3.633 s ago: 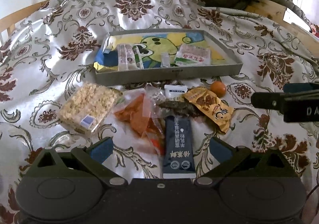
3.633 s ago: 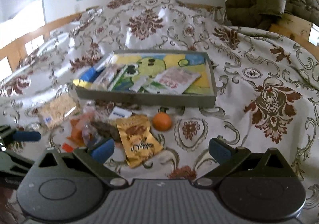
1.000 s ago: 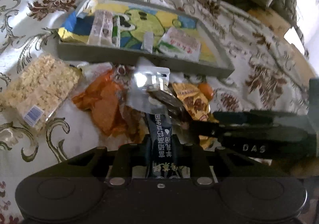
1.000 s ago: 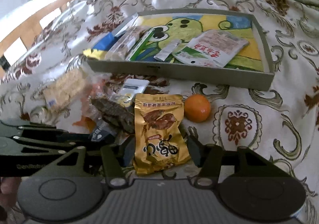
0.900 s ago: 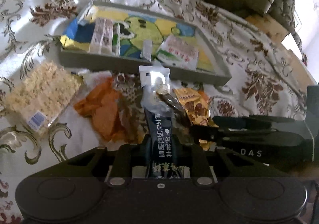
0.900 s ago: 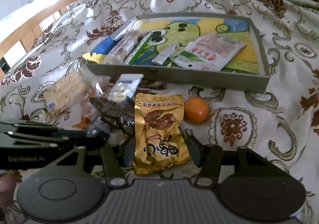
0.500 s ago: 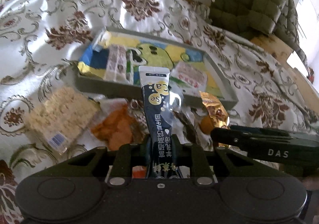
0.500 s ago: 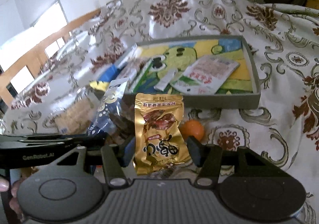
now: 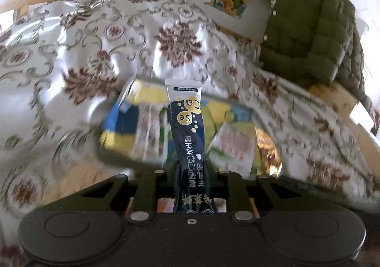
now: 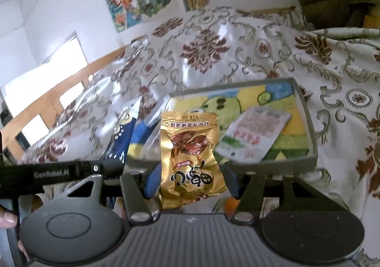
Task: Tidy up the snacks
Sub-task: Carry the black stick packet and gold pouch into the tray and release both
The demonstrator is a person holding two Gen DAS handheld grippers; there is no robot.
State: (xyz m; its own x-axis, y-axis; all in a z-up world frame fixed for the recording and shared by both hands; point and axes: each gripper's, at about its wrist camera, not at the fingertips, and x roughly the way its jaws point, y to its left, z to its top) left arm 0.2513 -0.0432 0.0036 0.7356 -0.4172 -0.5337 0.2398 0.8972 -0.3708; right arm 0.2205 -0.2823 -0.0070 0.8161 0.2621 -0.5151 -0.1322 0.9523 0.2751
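Observation:
My left gripper (image 9: 191,172) is shut on a dark blue stick sachet (image 9: 188,129) with a white top and holds it upright in the air before the grey tray (image 9: 121,100). My right gripper (image 10: 191,181) is shut on a gold snack pouch (image 10: 190,155), lifted in front of the tray (image 10: 306,112). The tray has a green cartoon picture on its floor and holds a white-and-red packet (image 10: 254,133) and several other packets. The left gripper with its sachet (image 10: 121,138) shows at the left of the right wrist view.
The tray lies on a bed with a white and brown floral cover (image 10: 206,48). A green quilted jacket (image 9: 308,36) lies at the back right. An orange (image 10: 229,201) peeks out under the right gripper. A rice-crisp pack (image 9: 78,176) lies blurred at lower left.
Both grippers closed on their snacks, the sachet and the gold pouch, and lifted them off the bed. Both have risen and moved toward the tray.

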